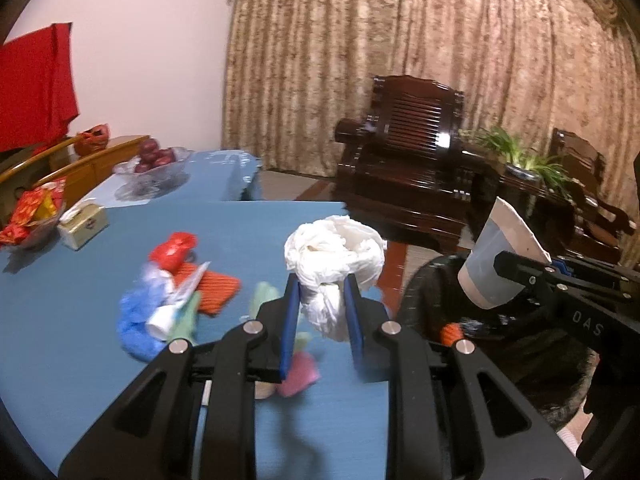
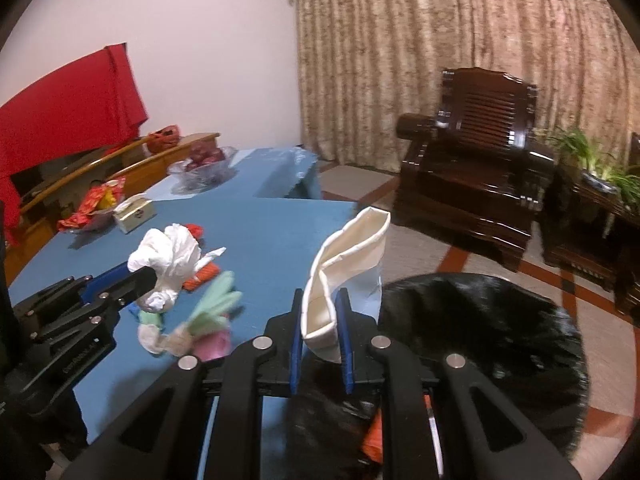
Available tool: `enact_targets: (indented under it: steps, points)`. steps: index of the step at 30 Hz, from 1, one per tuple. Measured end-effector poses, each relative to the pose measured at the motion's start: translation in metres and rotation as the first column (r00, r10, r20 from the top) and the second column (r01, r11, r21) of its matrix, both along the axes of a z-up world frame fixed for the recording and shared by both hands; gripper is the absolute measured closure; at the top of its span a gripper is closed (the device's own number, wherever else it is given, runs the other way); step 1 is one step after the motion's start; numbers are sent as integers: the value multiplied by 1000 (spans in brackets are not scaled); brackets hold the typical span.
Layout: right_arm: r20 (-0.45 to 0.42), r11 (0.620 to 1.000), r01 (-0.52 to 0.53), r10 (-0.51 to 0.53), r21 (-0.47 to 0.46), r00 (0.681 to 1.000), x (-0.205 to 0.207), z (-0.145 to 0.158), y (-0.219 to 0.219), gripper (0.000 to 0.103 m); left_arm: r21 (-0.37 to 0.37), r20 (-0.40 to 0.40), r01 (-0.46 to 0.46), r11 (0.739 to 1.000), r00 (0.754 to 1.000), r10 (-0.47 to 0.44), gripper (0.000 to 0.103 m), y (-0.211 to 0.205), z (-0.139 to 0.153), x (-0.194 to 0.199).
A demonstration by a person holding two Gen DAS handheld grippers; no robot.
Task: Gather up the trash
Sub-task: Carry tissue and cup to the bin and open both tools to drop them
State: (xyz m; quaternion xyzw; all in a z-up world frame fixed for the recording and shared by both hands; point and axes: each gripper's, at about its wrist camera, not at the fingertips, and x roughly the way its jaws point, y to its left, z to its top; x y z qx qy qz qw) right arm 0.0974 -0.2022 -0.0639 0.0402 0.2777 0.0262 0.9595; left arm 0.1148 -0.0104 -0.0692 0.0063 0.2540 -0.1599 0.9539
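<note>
My left gripper is shut on a crumpled white plastic bag, held above the blue table near its right edge. From the right wrist the same white plastic bag shows in the left gripper. My right gripper is shut on a flattened white-and-blue paper cup, over the rim of a black-lined trash bin. The paper cup and the trash bin also appear at the right of the left wrist view. More litter lies on the table: a red wrapper, an orange piece, a blue bag, pink and green scraps.
A tissue box, a bowl of red packets and a glass bowl of red fruit stand at the table's far side. A dark wooden armchair and potted plants stand beyond the bin, before a beige curtain.
</note>
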Motion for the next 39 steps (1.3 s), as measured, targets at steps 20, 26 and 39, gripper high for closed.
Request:
enact_targets:
  steps: [20,26,39]
  points:
    - [-47,971,236,-238,-29,970,-35,-15,-107,87,-21,-32,233,972,972,-234,81,-133,-19,0]
    - [-65,961,273,-275,-34,959,-40,-24,-123,86,-25,-62,280,960,958,-281,80,-154,-33,5]
    - [-56,941,332,-335,-63,941,-50,-32,-124,10,-50,-66,248,968,966,-251,18,-126,-39,10]
